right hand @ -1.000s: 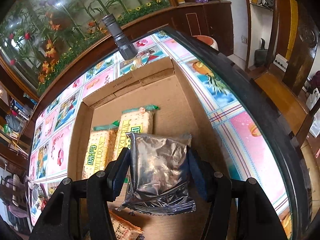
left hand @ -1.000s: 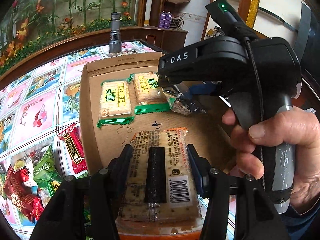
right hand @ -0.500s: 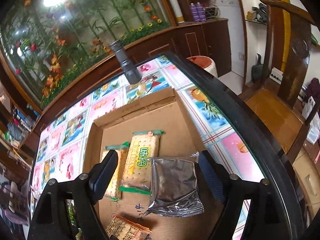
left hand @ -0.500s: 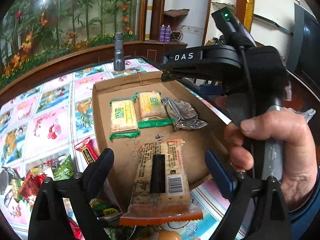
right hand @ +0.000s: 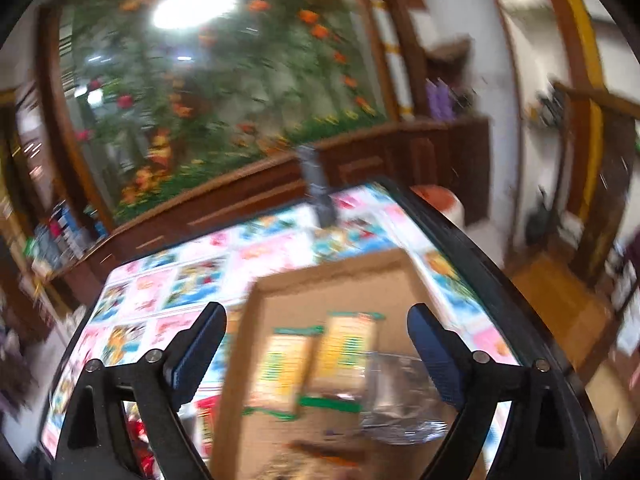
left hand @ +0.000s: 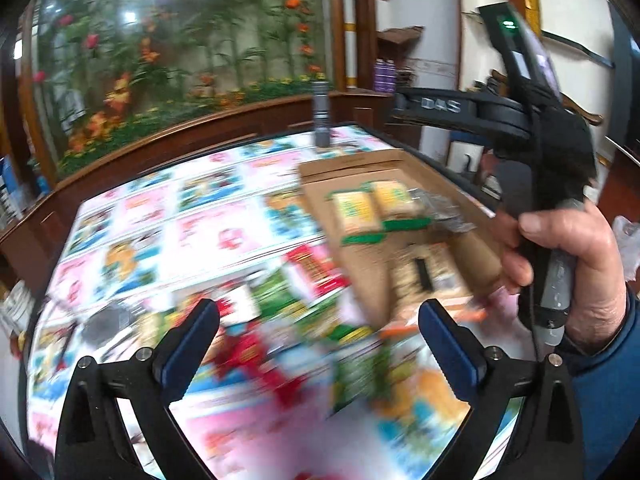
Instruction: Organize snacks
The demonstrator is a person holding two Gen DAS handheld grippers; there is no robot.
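A shallow cardboard box (left hand: pixel 360 172) (right hand: pixel 332 272) lies on the patterned table. In it are two yellow-green cracker packs (left hand: pixel 372 208) (right hand: pixel 320 356), a silver foil pack (right hand: pixel 400 396) (left hand: pixel 440 212) and a brown cracker pack (left hand: pixel 424 276). My left gripper (left hand: pixel 320 344) is open and empty, raised over a blurred pile of red and green snack packs (left hand: pixel 280 320) left of the box. My right gripper (right hand: pixel 316 348) is open and empty above the box; its body shows in the left wrist view (left hand: pixel 540 152).
A grey flashlight (left hand: pixel 320 116) (right hand: pixel 318 188) stands upright beyond the box's far edge. The table's dark rim (right hand: pixel 480 264) runs along the right, with a wooden chair (right hand: pixel 560 304) past it. A wooden ledge with flowers borders the far side.
Both grippers have let go of their packs, opened wide and pulled back and up. The left one has swung left toward the snack pile. Both views are motion-blurred.
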